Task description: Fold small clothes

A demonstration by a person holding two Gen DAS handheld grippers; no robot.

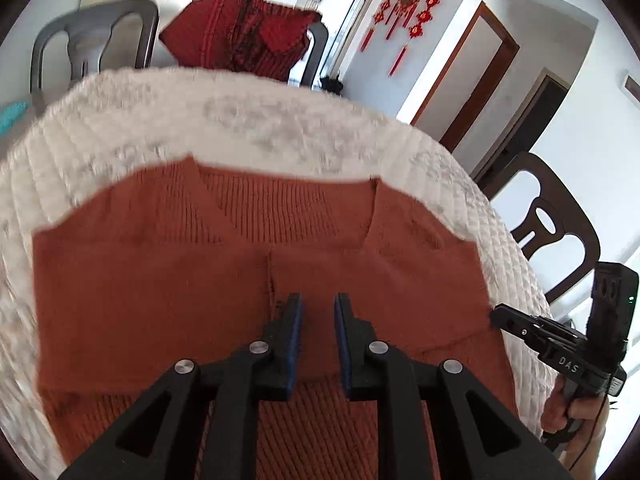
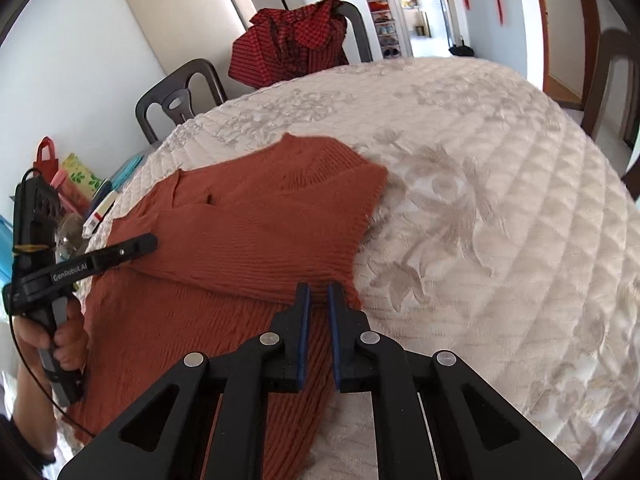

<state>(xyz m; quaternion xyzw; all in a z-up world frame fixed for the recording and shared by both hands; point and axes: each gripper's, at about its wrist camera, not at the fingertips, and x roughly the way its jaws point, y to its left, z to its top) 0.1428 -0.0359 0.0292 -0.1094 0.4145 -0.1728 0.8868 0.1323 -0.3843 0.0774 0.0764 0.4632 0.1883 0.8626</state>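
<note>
Sleeves lie folded across rust sweater (image 1: 160,300); left gripper (image 1: 318,304) and right gripper (image 2: 319,292) slightly parted, empty, over its hem; next, lift hem toward collar.

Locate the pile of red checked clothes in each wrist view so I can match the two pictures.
Left wrist view: the red checked clothes sit at top centre-left, draped over a chair beyond the far edge of the table.
Right wrist view: the red checked clothes sit at top centre, over a chair back behind the table.
Shared landmark: the rust-orange sweater lying on the white quilted table cover.
</note>
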